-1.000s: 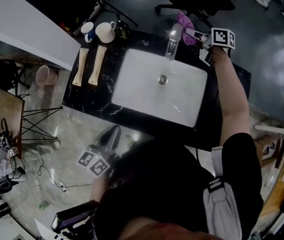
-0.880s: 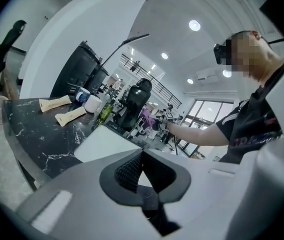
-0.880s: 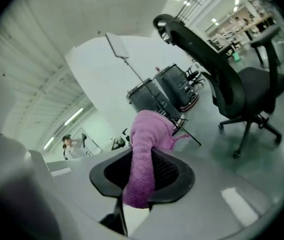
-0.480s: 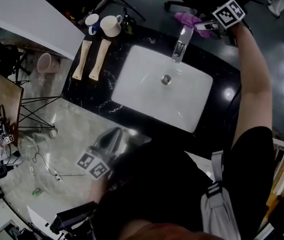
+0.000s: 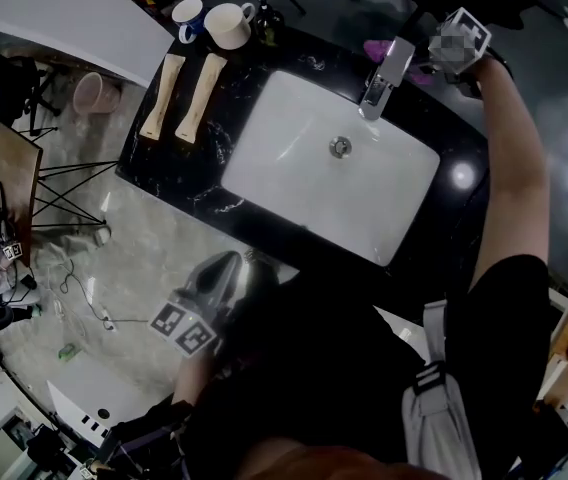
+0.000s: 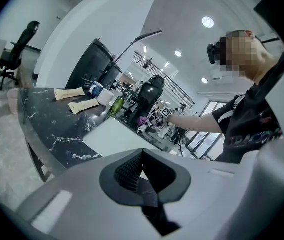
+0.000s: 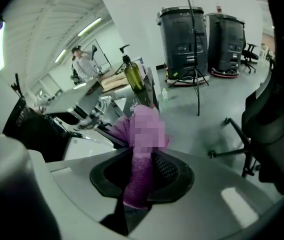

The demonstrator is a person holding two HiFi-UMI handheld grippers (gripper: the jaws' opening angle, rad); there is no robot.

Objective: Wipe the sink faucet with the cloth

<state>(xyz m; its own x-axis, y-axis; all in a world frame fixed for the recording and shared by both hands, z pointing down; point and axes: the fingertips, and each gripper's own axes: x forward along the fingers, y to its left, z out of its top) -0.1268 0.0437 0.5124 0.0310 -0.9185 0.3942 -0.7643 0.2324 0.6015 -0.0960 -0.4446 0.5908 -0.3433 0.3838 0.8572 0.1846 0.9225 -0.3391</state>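
A chrome faucet (image 5: 384, 73) stands at the back rim of the white sink (image 5: 294, 183). My right gripper (image 5: 416, 63) hangs just behind and right of the faucet, shut on a purple cloth (image 5: 377, 48); its jaws have just closed a little further on it. In the right gripper view the cloth (image 7: 141, 159) stands up between the jaws of the right gripper (image 7: 138, 194), with the faucet (image 7: 89, 115) to the left. My left gripper (image 5: 226, 268) is held low in front of the counter, shut and empty, and its jaws (image 6: 142, 176) meet.
On the black marble counter (image 5: 169, 168), left of the sink, lie two beige tubes (image 5: 196, 98) with two cups (image 5: 226, 23) behind them. A green pump bottle (image 7: 132, 74) stands by the back edge. An office chair (image 7: 272, 129) is behind the counter, and a pink bucket (image 5: 89, 93) sits on the floor.
The right gripper has rolled and dropped with the cloth from above the faucet to behind its right side. The left gripper has stayed where it was.
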